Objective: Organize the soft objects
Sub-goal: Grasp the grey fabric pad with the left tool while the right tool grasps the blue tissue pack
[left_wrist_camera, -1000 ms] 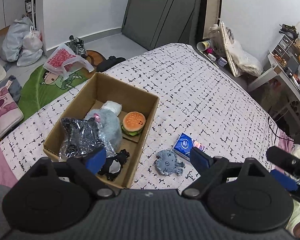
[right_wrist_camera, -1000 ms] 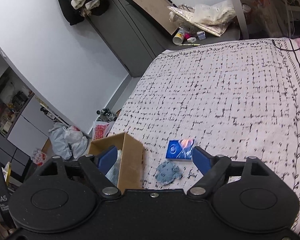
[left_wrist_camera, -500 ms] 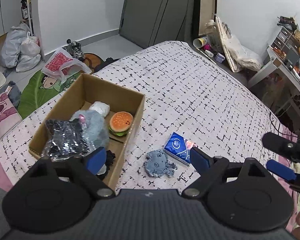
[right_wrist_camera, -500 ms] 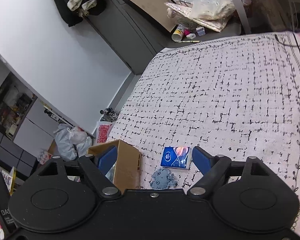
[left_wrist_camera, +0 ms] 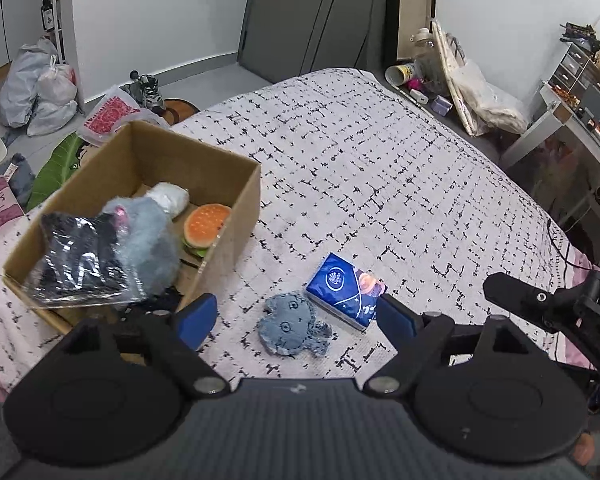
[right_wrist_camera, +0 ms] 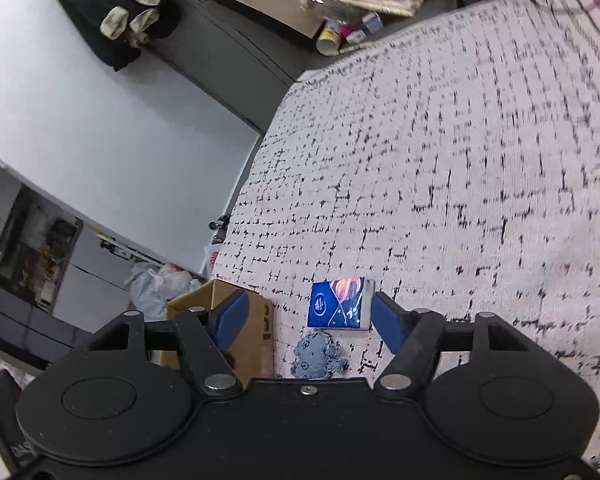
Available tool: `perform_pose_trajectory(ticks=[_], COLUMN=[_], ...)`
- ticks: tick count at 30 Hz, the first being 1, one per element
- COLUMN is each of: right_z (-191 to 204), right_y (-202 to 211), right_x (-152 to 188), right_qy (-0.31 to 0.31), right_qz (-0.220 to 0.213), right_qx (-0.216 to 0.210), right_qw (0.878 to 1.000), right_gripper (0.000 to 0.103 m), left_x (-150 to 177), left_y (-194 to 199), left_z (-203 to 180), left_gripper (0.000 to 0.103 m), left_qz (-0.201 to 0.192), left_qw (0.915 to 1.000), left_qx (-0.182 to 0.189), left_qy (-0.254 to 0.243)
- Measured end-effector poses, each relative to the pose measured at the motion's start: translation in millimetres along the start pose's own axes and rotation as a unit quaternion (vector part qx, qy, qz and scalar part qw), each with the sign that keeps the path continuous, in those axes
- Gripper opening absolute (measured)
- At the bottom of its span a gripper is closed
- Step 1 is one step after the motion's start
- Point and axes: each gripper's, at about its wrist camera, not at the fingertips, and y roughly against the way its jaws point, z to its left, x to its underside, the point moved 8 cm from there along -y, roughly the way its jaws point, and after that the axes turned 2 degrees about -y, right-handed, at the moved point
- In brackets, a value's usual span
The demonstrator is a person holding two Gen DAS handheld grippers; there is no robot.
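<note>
**Box mostly filled, two soft items still out on the bed**

The bed (left_wrist_camera: pixel 380 184) carries the cardboard box (left_wrist_camera: pixel 236 200), already holding a grey plush (left_wrist_camera: pixel 148 240), a wrapped dark bundle (left_wrist_camera: pixel 76 260) and a burger toy (left_wrist_camera: pixel 204 224). Left outside, just beside it: a blue tissue pack (left_wrist_camera: pixel 344 288) and a small denim plush (left_wrist_camera: pixel 288 324). The left gripper (left_wrist_camera: pixel 296 316) is wide and empty, its jaws narrowing slightly; the right gripper (right_wrist_camera: pixel 306 316) is closing, nothing gripped.

Your left gripper (left_wrist_camera: pixel 296 316) hangs over the patterned bedspread (left_wrist_camera: pixel 380 184), jaws closing, nothing gripped. Below it: grey plush toy (left_wrist_camera: pixel 290 326), just beside blue tissue pack (left_wrist_camera: pixel 346 290). Left: cardboard box (left_wrist_camera: pixel 236 216) holding burger plush (left_wrist_camera: pixel 204 226).
</note>
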Motion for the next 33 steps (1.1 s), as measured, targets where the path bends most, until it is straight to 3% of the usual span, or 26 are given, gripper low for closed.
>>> perform_pose_trajectory(ticks=[2, 4, 15, 26, 29, 31, 33], right_z=[-6, -9, -21, -32, -37, -39, -41], right_y=[-5, -10, -34, -61, -72, -78, -84], right_x=[0, -1, 3, 4, 6, 7, 9], right_qy=[-0.009, -0.013, -0.031, -0.044, -0.054, -0.063, -0.069], right_qz=[0.004, 0.007, 0.04, 0.063, 0.071, 0.077, 0.082], right_qx=[0.004, 0.004, -0.001, -0.006, -0.001, 0.002, 0.005], right_qw=[1.0, 1.0, 0.999, 0.997, 0.996, 0.995, 0.994], right_gripper=[0.049, 0.048, 0.048, 0.048, 0.048, 0.048, 0.048], left_x=[3, 6, 25, 32, 38, 38, 37], left_y=[-9, -19, -67, -105, -113, -113, -113], left_z=[-4, -7, -10, 3, 9, 11, 12], left_gripper=[0.085, 0.083, 0.079, 0.072, 0.063, 0.047, 0.038], left_qz=[0.004, 0.011, 0.046, 0.063, 0.078, 0.073, 0.073], left_qw=[1.0, 0.9999, 0.9987, 0.9953, 0.9926, 0.9922, 0.9919], left_qx=[0.0, 0.001, -0.02, -0.049, -0.055, -0.059, -0.059], left_qy=[-0.002, 0.0, 0.01, 0.055, 0.075, 0.082, 0.086])
